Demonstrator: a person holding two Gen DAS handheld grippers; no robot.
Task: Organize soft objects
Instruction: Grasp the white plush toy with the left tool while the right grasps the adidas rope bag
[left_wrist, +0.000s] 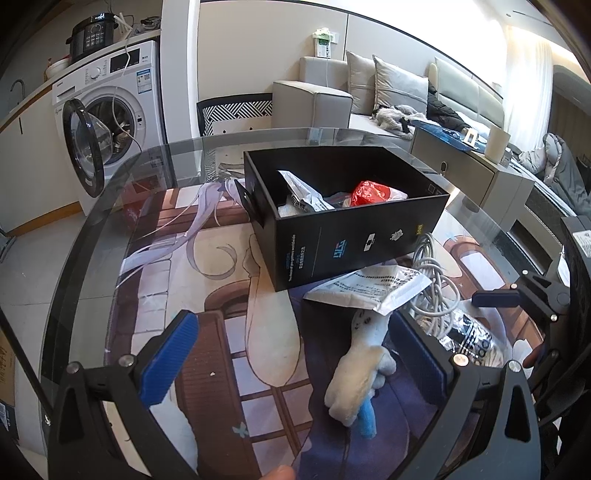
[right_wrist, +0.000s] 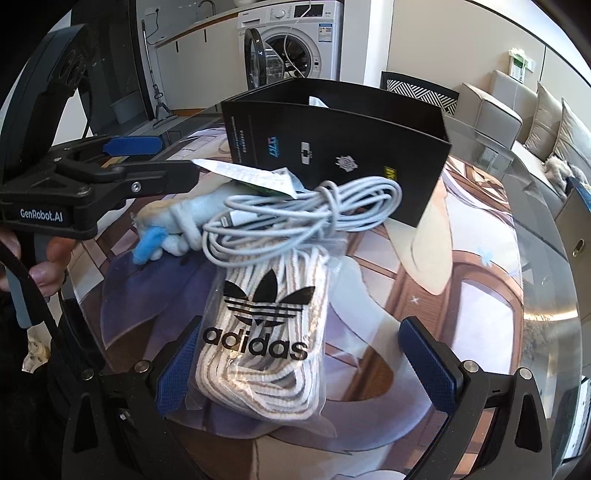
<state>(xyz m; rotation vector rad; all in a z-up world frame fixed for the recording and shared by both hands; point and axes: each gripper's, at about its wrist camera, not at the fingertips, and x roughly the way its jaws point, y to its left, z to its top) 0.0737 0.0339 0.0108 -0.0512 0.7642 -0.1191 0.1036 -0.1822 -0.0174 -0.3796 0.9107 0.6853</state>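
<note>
A black box (left_wrist: 343, 236) stands on the glass table and holds a red packet (left_wrist: 369, 192) and a white packet (left_wrist: 303, 194). A white-and-blue plush toy (left_wrist: 360, 376) lies between the fingers of my open left gripper (left_wrist: 295, 354), near the right finger. A white printed packet (left_wrist: 369, 290) rests on its top end. My right gripper (right_wrist: 306, 362) is open around a clear bag of Adidas socks (right_wrist: 264, 332), with the left pad touching the bag. A coiled white cable (right_wrist: 295, 218) lies beyond the socks, by the plush (right_wrist: 173, 225).
The box (right_wrist: 332, 144) sits just behind the cable. The round glass table (left_wrist: 110, 229) covers a printed mat. My left gripper (right_wrist: 125, 162) shows at the left of the right wrist view. A washing machine (left_wrist: 107, 110) and sofa (left_wrist: 388, 96) stand beyond the table.
</note>
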